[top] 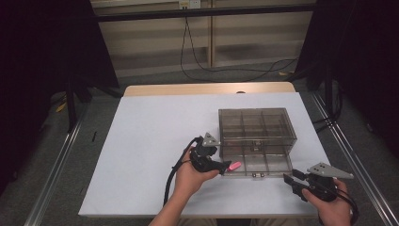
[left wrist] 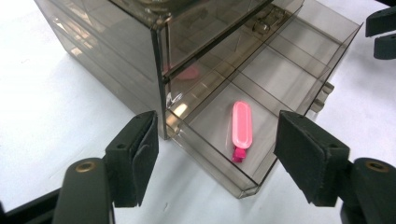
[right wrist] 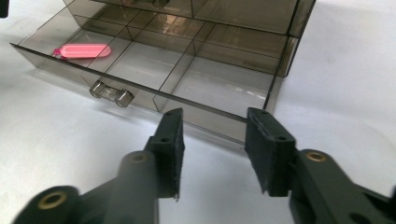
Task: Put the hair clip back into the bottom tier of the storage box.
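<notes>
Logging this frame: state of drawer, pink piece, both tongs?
Drawer: pulled open from the smoky cabinet.
Pink clip: lying flat in the drawer's front end compartment, not held.
Left tongs: open, empty, above the clip.
Right tongs: open, empty, before the drawer front.

Left gripper (top: 225,165) fingers spread wide, right gripper (top: 288,179) fingers narrower, both empty

Overhead camera; gripper cameras near drawer (left wrist: 261,88)

No text, label, brand, number or sign could be read on anything in the three views.
</notes>
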A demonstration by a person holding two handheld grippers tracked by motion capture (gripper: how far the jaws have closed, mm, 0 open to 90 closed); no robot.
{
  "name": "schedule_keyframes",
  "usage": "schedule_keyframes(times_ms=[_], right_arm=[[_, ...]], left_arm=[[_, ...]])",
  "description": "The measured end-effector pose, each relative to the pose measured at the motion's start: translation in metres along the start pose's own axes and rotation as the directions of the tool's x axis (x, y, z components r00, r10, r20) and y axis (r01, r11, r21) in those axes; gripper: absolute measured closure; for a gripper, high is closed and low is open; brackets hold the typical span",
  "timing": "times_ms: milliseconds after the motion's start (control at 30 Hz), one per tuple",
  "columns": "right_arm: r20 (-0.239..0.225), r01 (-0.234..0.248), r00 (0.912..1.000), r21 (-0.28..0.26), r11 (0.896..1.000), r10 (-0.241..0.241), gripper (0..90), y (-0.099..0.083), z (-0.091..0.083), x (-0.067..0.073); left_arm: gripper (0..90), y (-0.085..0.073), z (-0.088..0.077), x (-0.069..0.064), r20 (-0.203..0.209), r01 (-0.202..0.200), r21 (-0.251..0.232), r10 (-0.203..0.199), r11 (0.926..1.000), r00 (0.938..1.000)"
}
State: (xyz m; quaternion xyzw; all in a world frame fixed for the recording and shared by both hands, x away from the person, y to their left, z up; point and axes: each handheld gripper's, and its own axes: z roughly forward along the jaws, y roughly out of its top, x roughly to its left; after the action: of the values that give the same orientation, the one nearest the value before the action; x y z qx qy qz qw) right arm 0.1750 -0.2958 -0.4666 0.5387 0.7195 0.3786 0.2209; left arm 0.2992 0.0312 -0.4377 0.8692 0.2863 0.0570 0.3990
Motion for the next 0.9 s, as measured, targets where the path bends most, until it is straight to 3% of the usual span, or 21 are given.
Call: schedule_keyframes(times_ms=[300, 900], right_arm=[[-0.022, 0.001, 0.9997, 0.007, 1.0, -0.001, 76.9, -0.002, 0.0, 0.002], [-0.027, 0.038, 0.999, 0.029, 0.999, -0.037, 87.2, -0.002, 0.006, 0.008]], left_arm=[[22.8, -0.005, -0.001, 0.003, 0.005, 0.001, 0.002, -0.001, 1.0, 1.0], [12.6, -0.022, -0.007, 0.014, 0.016, 0.025, -0.001, -0.025, 0.9997, 0.9996]])
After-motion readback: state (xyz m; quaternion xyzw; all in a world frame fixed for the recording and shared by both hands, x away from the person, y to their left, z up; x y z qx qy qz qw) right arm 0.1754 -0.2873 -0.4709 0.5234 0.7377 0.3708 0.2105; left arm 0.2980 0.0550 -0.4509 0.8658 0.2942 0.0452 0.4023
